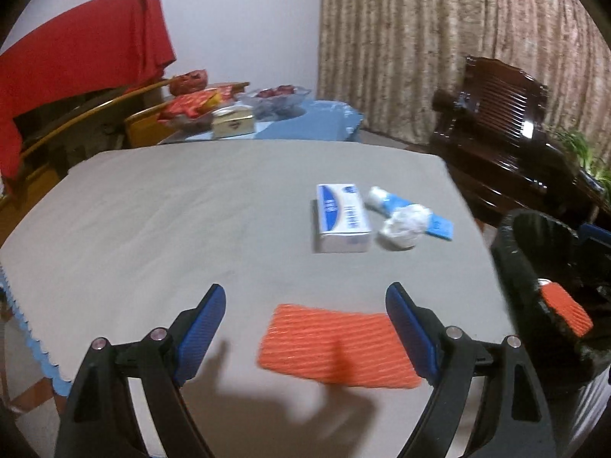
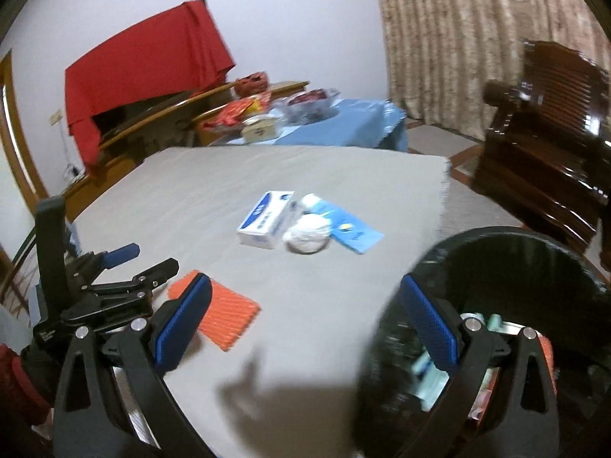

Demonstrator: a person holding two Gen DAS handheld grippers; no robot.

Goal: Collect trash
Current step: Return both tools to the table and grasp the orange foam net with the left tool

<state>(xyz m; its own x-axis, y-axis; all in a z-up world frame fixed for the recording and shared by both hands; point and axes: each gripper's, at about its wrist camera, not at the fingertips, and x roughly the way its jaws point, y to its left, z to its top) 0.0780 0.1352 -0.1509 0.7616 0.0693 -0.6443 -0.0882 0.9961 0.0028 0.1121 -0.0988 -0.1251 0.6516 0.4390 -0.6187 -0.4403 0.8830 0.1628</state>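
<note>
The bench (image 1: pixel 191 210), a broad square top under a smooth grey cloth, carries what is left of the trash, and the black-lined round trash bin (image 2: pixel 496 252) stands just off its right edge. Judging by the bin, the job is partly done: an orange ribbed piece (image 1: pixel 565 307) already lies inside it, along with pale packaging that is too blurred to name. Four things still wait on the cloth. Nearest is a flat orange foam sheet (image 1: pixel 336 347), rectangular and ridged in fine parallel lines, lying between the fingers of the left claw (image 1: pixel 305 328) in that claw's own view; I cannot tell whether the claw touches it or only hovers above. Farther out sits a white and blue tissue pack (image 1: pixel 341 217), a soft-cornered block in glossy film, and just beside it a blue and white flat wrapper (image 1: pixel 420 215), thin and creased, with a crumpled white tissue ball (image 1: pixel 401 225) resting against it. The left claw is spread wide and grips nothing. The right claw (image 2: pixel 305 324) is likewise released and empty, its blue ribbed pads (image 2: pixel 183 320) set well apart, with its right finger over the bin's mouth. My reading is that the foam sheet is the next pickup, and its thin, limp body may need pinching at an edge.
</note>
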